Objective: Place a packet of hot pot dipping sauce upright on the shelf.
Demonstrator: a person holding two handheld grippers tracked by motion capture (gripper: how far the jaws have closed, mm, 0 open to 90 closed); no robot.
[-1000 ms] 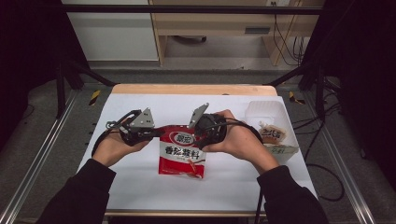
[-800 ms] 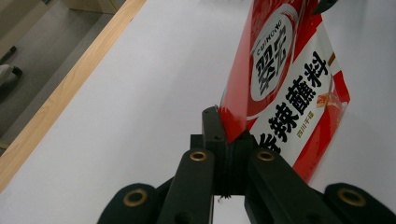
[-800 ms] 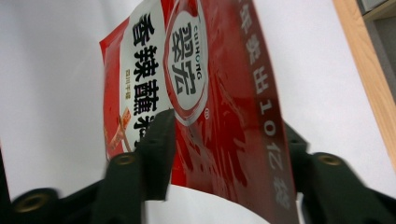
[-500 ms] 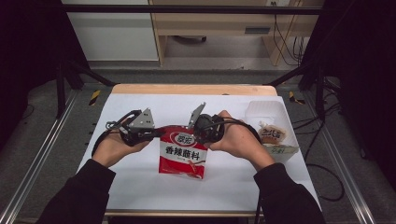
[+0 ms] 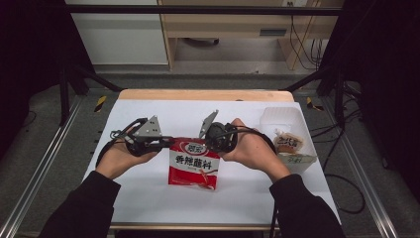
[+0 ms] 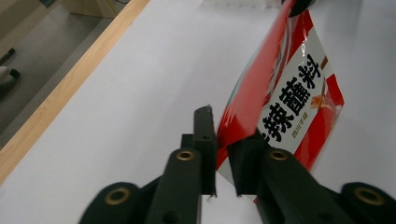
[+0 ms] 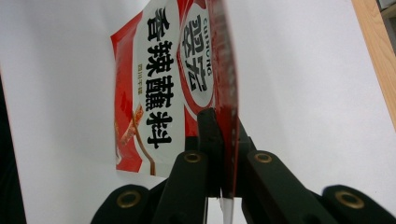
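Observation:
A red sauce packet (image 5: 193, 163) with a white label and black characters lies on the white table (image 5: 148, 198), its top edge lifted between both grippers. My right gripper (image 5: 214, 144) is shut on the top right of that edge. In the right gripper view the packet (image 7: 159, 93) is pinched between the jaws of this gripper (image 7: 224, 126), which have just been closing. My left gripper (image 5: 168, 143) stands at the packet's top left corner. Its jaws have just been opening. In the left gripper view the packet's (image 6: 299, 93) corner sits loosely in the gap of the left gripper (image 6: 224, 135).
A clear plastic tub (image 5: 287, 119) with wrapped snacks stands at the table's right side. The wooden far edge (image 5: 203, 94) of the table runs behind the hands. Bare white surface lies in front of and to the left of the packet.
Both hands have stayed in place. The right gripper has closed onto the packet's top edge, and the packet has shifted slightly.

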